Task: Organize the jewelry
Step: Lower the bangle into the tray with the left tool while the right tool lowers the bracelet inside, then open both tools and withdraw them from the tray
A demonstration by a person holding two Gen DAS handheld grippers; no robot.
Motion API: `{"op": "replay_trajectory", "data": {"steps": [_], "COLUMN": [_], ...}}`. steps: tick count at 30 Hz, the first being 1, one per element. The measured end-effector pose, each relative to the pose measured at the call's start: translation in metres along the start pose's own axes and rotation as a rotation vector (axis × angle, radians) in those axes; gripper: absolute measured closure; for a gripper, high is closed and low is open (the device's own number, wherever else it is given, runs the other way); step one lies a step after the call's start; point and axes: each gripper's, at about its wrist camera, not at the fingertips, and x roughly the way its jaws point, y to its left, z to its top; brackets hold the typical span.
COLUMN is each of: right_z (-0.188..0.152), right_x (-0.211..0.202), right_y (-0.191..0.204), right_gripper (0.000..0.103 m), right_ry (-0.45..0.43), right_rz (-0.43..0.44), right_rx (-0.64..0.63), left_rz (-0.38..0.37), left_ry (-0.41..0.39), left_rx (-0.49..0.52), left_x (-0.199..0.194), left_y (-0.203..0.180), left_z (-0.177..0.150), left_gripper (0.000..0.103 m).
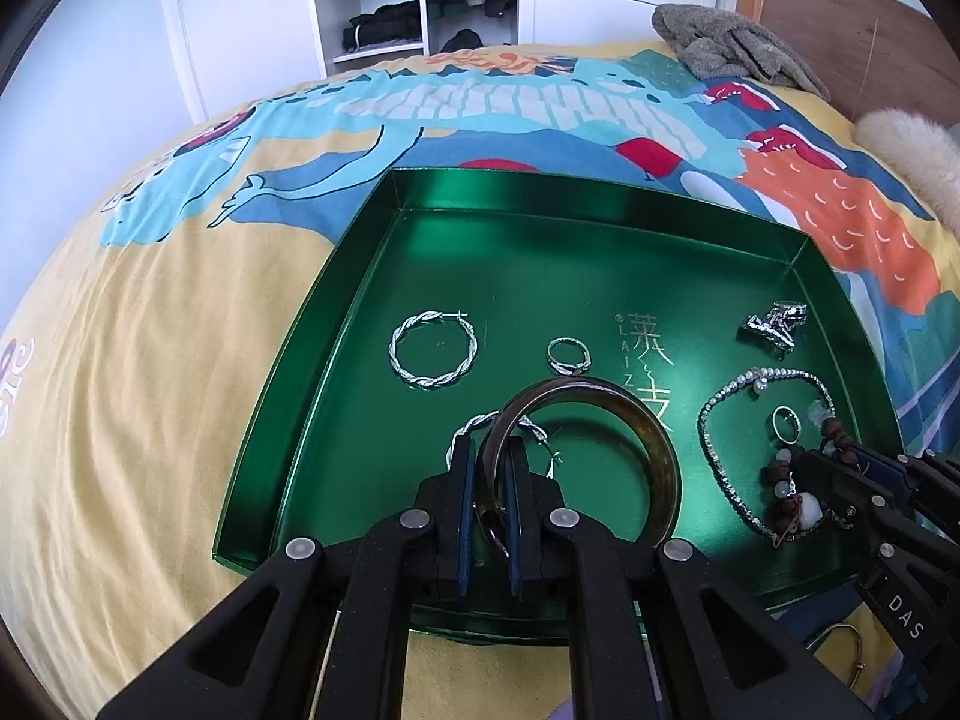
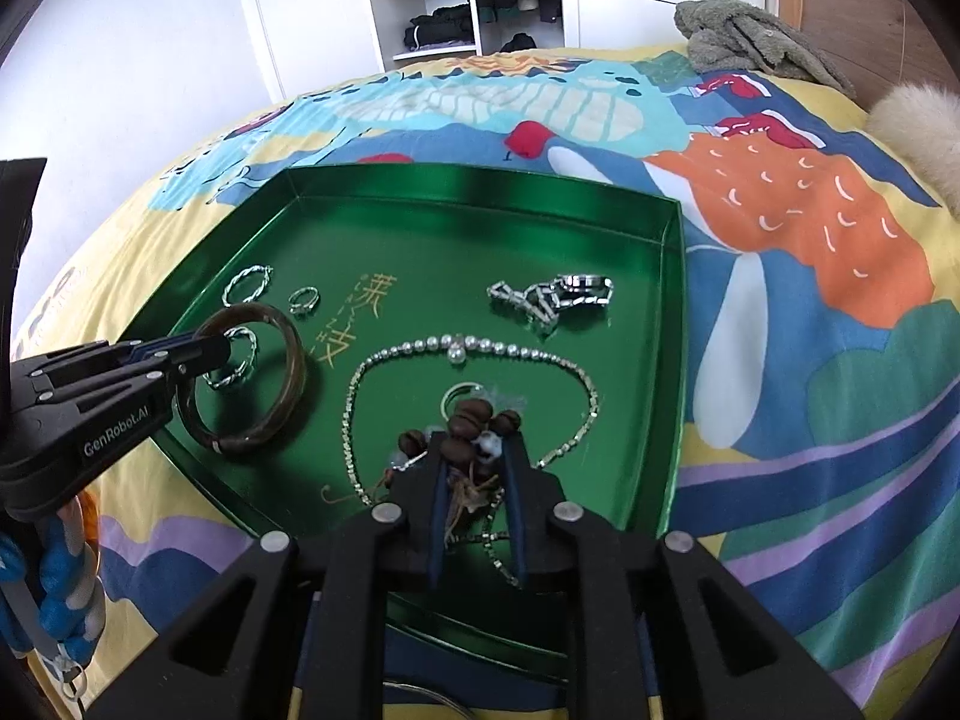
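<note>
- Left wrist view: the left tool [image 1: 489,468] is clamped on the rim of the brown bangle [image 1: 600,450], which hangs low over the green tray [image 1: 540,198] on the bed. A twisted hoop earring [image 1: 433,351], a small ring [image 1: 567,355], a silver chain [image 1: 774,324] and a pearl necklace [image 1: 762,378] already lie inside; by my reading the bangle is not yet let go
- Right wrist view: the right tool [image 2: 477,468] pinches a wooden bead bracelet [image 2: 474,420] between near-closed pads, just above the tray floor inside the necklace loop; release seems to be what remains
</note>
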Motion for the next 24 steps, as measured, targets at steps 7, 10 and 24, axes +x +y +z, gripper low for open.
{"op": "replay_trajectory", "data": {"steps": [7,10,24], "right_z": [0.001,0.003,0.011], "right_x": [-0.006,-0.016,-0.105], "right_y": [-0.001,0.000,0.015], "right_gripper": [0.062,0.061,0.055], "right_ry": [0.000,-0.014,-0.150], "right_rz": [-0.012,-0.013,-0.026], "right_rx": [-0.002,0.003,0.024], "left_rz": [0.000,0.001,0.013], "left_ry": [-0.011,-0.027,-0.168], "left_rx": [-0.024,-0.037,-0.059], "left_x": [-0.006,-0.016,-0.117], "left_y": [0.006,0.011,0.030], "left_z": [0.002,0.005,0.011], "left_gripper": [0.087,0.077,0.057]}}
